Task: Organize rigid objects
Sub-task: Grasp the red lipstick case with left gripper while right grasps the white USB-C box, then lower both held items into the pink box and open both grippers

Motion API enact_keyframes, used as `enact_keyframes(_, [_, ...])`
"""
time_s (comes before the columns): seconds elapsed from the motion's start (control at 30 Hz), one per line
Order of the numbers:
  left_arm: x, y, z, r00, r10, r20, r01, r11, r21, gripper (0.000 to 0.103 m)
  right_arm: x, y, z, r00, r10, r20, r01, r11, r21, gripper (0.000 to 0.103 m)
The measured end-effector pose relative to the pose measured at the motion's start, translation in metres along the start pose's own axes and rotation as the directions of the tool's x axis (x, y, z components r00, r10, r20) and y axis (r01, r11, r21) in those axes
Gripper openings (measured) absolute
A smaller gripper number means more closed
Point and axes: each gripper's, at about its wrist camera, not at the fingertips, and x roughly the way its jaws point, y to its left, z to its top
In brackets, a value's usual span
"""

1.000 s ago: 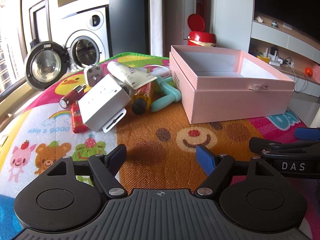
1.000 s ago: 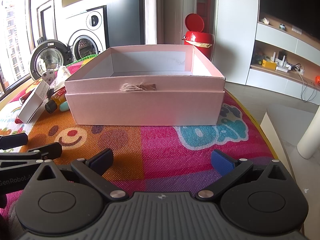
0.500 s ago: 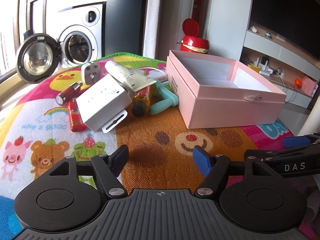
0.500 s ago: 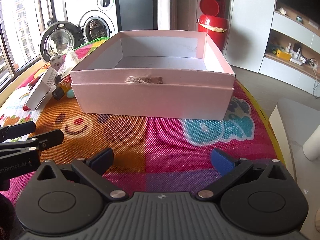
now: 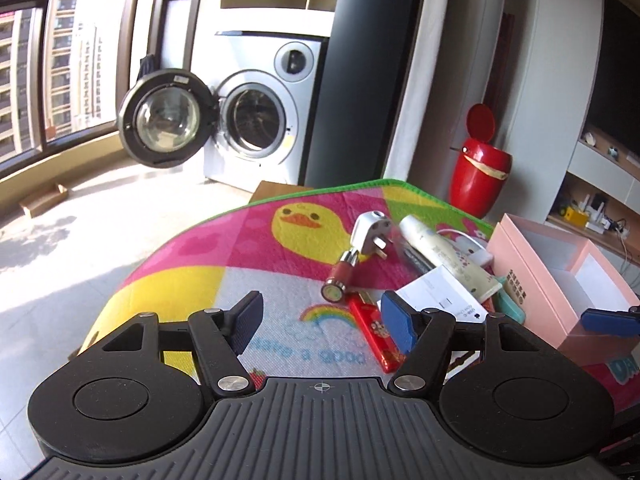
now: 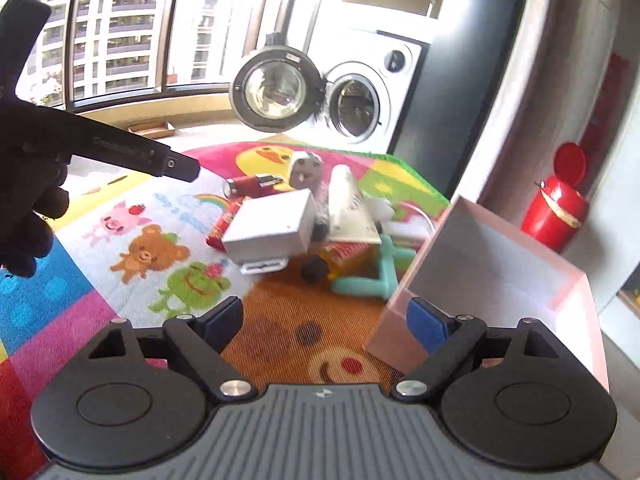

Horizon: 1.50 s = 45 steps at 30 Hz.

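Note:
A pile of small things lies on the cartoon play mat: a white carton, a white plug, a red lipstick tube, a cream tube, an amber bottle, a teal tool and a red lighter. Right of the pile stands the open pink box, with nothing visible inside. My left gripper hovers before the lipstick and lighter, its jaws closing on nothing. My right gripper hangs near the box's corner, its jaws also closing on nothing.
A washing machine with its round door swung open stands beyond the mat's green far edge. A red bin is behind the pink box. A dark gloved hand holds the left gripper at the right wrist view's left side.
Both views have swung left from the pink box toward the pile and risen. Both pairs of jaws stand a little narrower than before.

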Motion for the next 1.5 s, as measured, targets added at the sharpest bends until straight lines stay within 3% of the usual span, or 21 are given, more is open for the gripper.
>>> enact_keyframes(0.13, [0.000, 0.016, 0.002, 1.000, 0.007, -0.004, -0.007, 1.000, -0.020, 0.070, 0.039, 0.027, 0.037, 0.999, 0.021, 0.046, -0.019, 0.999, -0.041, 0.088])
enact_keyframes(0.3, [0.008, 0.029, -0.006, 0.998, -0.018, -0.060, 0.015, 0.999, -0.052, 0.070, 0.091, 0.030, 0.056, 0.999, 0.016, -0.033, -0.016, 1.000, -0.016, 0.087])
enact_keyframes(0.33, [0.010, 0.030, -0.007, 0.997, -0.026, -0.070, 0.022, 0.998, -0.057, 0.069, 0.096, 0.029, 0.055, 0.999, 0.016, -0.051, -0.017, 1.000, -0.011, 0.084])
enact_keyframes(0.37, [0.012, 0.030, -0.009, 0.996, -0.037, -0.079, 0.032, 0.998, -0.061, 0.068, 0.099, 0.027, 0.053, 0.997, 0.029, -0.069, -0.029, 1.000, -0.002, 0.074])
enact_keyframes(0.53, [0.025, 0.016, -0.010, 0.987, -0.114, -0.112, 0.107, 0.992, -0.064, 0.062, 0.073, 0.022, 0.033, 0.990, 0.093, -0.110, -0.087, 0.994, 0.060, 0.072])
enact_keyframes(0.67, [0.040, -0.014, -0.008, 0.981, -0.143, -0.127, 0.146, 0.989, 0.008, 0.058, 0.037, 0.018, 0.007, 0.981, 0.143, -0.133, -0.129, 0.986, 0.106, 0.072])
enact_keyframes(0.77, [0.061, -0.034, -0.007, 0.980, -0.109, -0.166, 0.120, 0.991, 0.056, 0.044, 0.012, 0.015, -0.013, 0.981, 0.144, -0.129, -0.129, 0.985, 0.116, 0.072])
enact_keyframes(0.97, [0.085, -0.056, -0.009, 0.981, -0.045, -0.187, 0.075, 0.985, 0.154, 0.027, -0.013, 0.014, -0.030, 0.984, 0.138, -0.117, -0.128, 0.988, 0.084, 0.071])
enact_keyframes(1.1, [0.070, -0.060, -0.016, 0.972, -0.085, -0.220, 0.136, 0.965, 0.226, 0.027, -0.014, 0.009, -0.030, 0.989, 0.122, -0.085, -0.113, 0.988, 0.101, 0.075])
enact_keyframes(1.2, [0.063, -0.061, -0.022, 0.970, -0.077, -0.232, 0.140, 0.953, 0.269, 0.027, -0.004, 0.005, -0.030, 0.984, 0.148, -0.096, -0.135, 0.983, 0.121, 0.076])
enact_keyframes(1.33, [0.060, -0.064, -0.027, 0.976, -0.056, -0.209, 0.116, 0.951, 0.286, 0.028, 0.008, 0.004, -0.033, 0.975, 0.175, -0.133, -0.152, 0.974, 0.171, 0.072])
enact_keyframes(1.5, [0.048, -0.073, -0.041, 0.988, -0.044, -0.149, 0.099, 0.918, 0.385, 0.027, -0.009, -0.002, -0.035, 0.975, 0.184, -0.125, -0.159, 0.970, 0.182, 0.069])
